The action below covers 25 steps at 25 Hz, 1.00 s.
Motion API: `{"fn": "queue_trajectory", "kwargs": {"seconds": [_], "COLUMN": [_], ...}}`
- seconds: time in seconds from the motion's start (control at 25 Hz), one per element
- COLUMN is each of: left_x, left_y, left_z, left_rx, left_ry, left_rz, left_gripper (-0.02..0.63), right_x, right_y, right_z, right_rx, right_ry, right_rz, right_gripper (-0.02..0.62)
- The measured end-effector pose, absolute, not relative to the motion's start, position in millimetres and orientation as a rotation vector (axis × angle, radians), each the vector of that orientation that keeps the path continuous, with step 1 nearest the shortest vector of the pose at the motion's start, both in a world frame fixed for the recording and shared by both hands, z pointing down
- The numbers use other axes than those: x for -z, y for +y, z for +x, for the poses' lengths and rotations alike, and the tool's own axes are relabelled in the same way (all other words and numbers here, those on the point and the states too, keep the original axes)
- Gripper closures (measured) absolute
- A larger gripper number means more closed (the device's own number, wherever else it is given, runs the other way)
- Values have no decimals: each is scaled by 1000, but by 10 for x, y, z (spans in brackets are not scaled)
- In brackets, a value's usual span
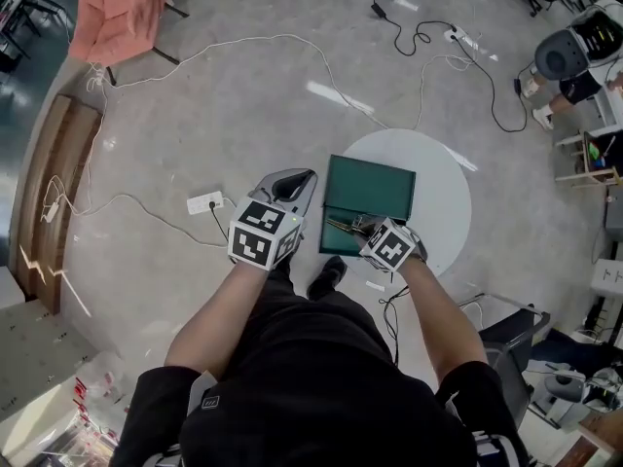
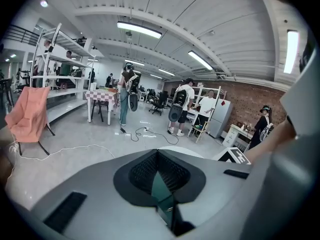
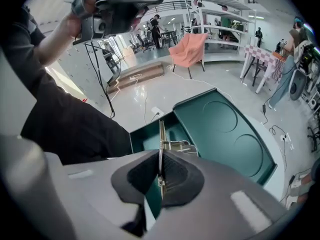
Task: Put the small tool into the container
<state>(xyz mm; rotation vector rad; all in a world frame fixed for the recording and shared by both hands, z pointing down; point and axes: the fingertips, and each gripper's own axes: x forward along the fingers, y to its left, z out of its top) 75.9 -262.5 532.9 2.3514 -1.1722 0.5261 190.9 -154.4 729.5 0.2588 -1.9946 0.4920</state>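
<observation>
A dark green container (image 1: 370,191) lies open on a round white table (image 1: 443,178). Its lid (image 3: 235,134) with two round recesses lies flat beside the base compartment (image 3: 145,136). My right gripper (image 3: 160,170) points steeply down over that compartment, shut on a thin metal tool (image 3: 161,136) that sticks out past the jaws, with a wire loop (image 3: 179,145) at its side. In the head view the right gripper (image 1: 365,226) is at the container's near edge. My left gripper (image 1: 295,185) hovers just left of the container, its jaws together with nothing in them (image 2: 159,156).
Cables trail over the grey floor around a power strip (image 1: 205,202). A chair draped in orange cloth (image 1: 119,13) stands far left, next to a wooden platform (image 1: 58,163). Several people (image 2: 180,104) stand by shelves and tables further off.
</observation>
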Motion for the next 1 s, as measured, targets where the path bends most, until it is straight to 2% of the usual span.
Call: {"fn": "queue_trajectory", "kwargs": {"seconds": [0.48, 0.8, 1.0], "left_x": [-5597, -5624, -5625], "left_y": [-2598, -2657, -2669], "left_z": [750, 867, 899], "left_rx": [-576, -608, -612], "left_ry": [-1115, -1055, -1027], "left_rz": [2317, 2347, 2363], "left_gripper": [600, 600, 600], "right_x": [-7639, -7724, -7690], "right_y": [-1512, -1617, -1687], "right_z": [1893, 2014, 2149], "right_rx": [-582, -625, -622], "right_ry": [-1962, -1929, -1901], "right_rz": [324, 442, 542], "right_gripper": [573, 466, 423]}}
